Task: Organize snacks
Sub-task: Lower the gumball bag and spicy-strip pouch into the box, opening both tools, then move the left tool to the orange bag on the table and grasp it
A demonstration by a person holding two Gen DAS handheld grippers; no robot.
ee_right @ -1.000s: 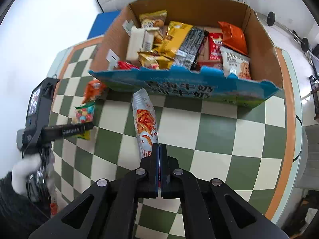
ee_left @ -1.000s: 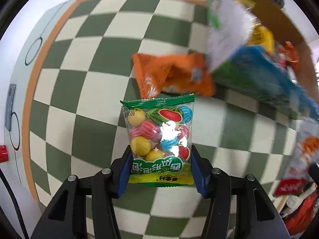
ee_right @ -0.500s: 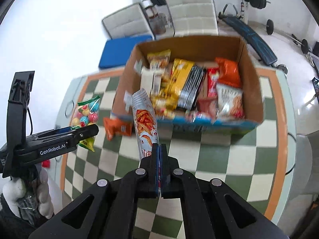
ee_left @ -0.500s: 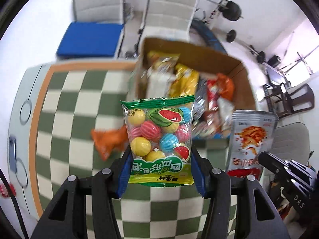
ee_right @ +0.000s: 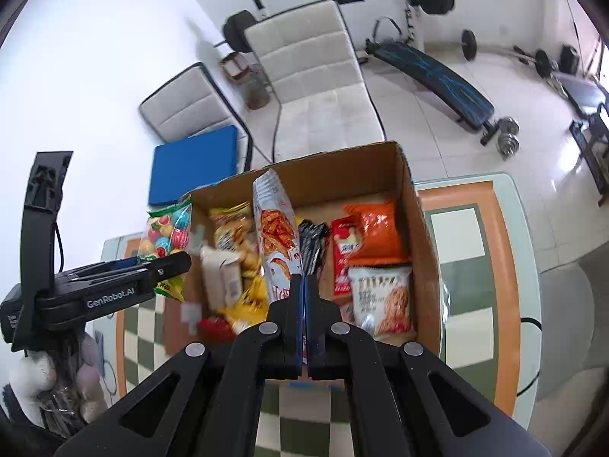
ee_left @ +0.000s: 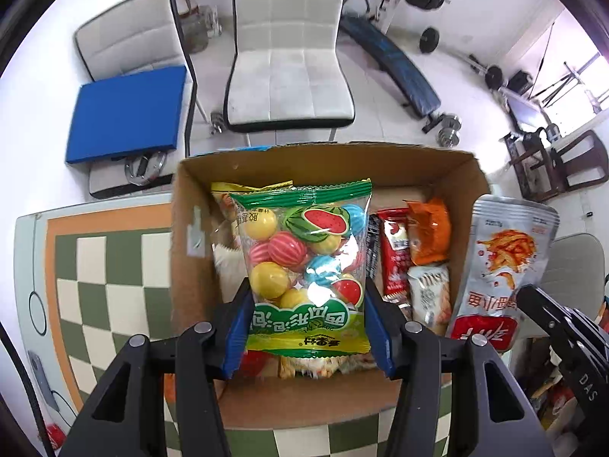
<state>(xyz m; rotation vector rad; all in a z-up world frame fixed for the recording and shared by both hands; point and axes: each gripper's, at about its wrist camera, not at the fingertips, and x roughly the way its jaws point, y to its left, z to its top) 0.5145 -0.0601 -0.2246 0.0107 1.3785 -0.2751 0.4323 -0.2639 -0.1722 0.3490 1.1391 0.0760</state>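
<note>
Both packets held over the cardboard box point(ee_left: 190, 198)

Your left gripper point(ee_left: 306, 323) clamps the gum-ball bag point(ee_left: 304, 262) by its sides – your right gripper point(ee_right: 303, 304), pinched tight, grips the silver snack pouch point(ee_right: 276, 232) above the box.

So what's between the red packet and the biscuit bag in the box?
Nothing. In the right wrist view the red packet and the biscuit bag lie side by side in the box, edges about touching, the orange bag just behind.
</note>
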